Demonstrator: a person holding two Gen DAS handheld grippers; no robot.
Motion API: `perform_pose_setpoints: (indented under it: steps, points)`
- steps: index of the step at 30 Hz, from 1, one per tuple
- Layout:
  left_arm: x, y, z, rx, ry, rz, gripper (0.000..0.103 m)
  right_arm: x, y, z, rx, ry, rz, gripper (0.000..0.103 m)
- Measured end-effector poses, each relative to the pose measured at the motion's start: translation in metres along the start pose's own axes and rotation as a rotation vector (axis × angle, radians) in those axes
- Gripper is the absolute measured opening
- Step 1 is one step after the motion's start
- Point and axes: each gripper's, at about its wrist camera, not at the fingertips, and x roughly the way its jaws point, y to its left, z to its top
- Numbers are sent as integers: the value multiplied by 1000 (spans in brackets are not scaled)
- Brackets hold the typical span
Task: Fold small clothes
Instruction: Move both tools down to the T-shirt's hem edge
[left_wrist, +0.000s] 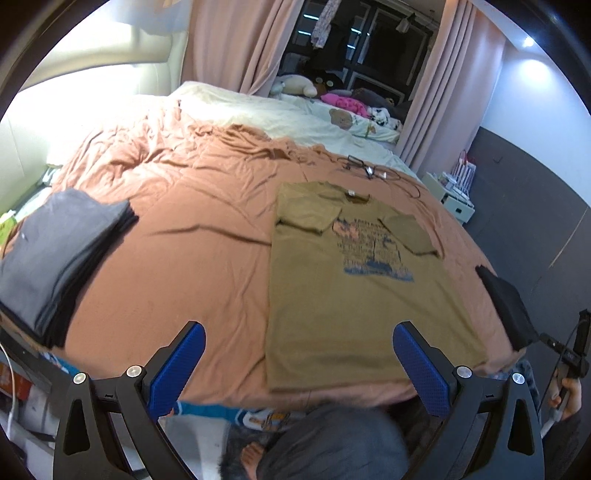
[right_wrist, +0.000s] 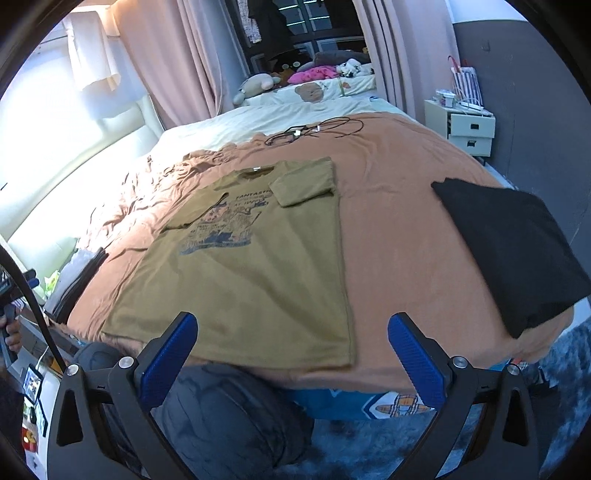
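Note:
An olive-brown T-shirt (left_wrist: 354, 288) with a blue print lies flat on the orange bedsheet (left_wrist: 184, 206), both sleeves folded in over the chest; it also shows in the right wrist view (right_wrist: 258, 273). My left gripper (left_wrist: 297, 363) is open and empty, held above the shirt's near hem at its left side. My right gripper (right_wrist: 293, 354) is open and empty, held above the near hem by the shirt's right corner.
A stack of folded grey clothes (left_wrist: 55, 258) sits at the bed's left edge. A folded black garment (right_wrist: 517, 251) lies on the right. Black cables (right_wrist: 314, 131) lie beyond the shirt. A white bedside drawer unit (right_wrist: 469, 127) stands at the right.

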Motion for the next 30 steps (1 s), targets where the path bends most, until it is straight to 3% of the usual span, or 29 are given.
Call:
perform_pose_setpoints:
  steps: [2,9,11,18,23,30]
  points:
    - [0,3,-11,1,11,-6,96,0,-10,-7,20,-1,14,93]
    - [19,7,-31,1,32,-50,88,13,-35,-24,68,27,28,92]
    - [26,9,-36,3,36,-57,82,21,-40,-26,77,41,24,81]
    - [64,10,-50,-7,89,-79,66,46,-51,-24,125,80,61,70]
    - [96,18,-57,-49,143,-88,53,76,-62,-24,165,137,72,53]
    - [131,35,-64,-114,203,-94,45,106,-74,-18,215,173,100,51]
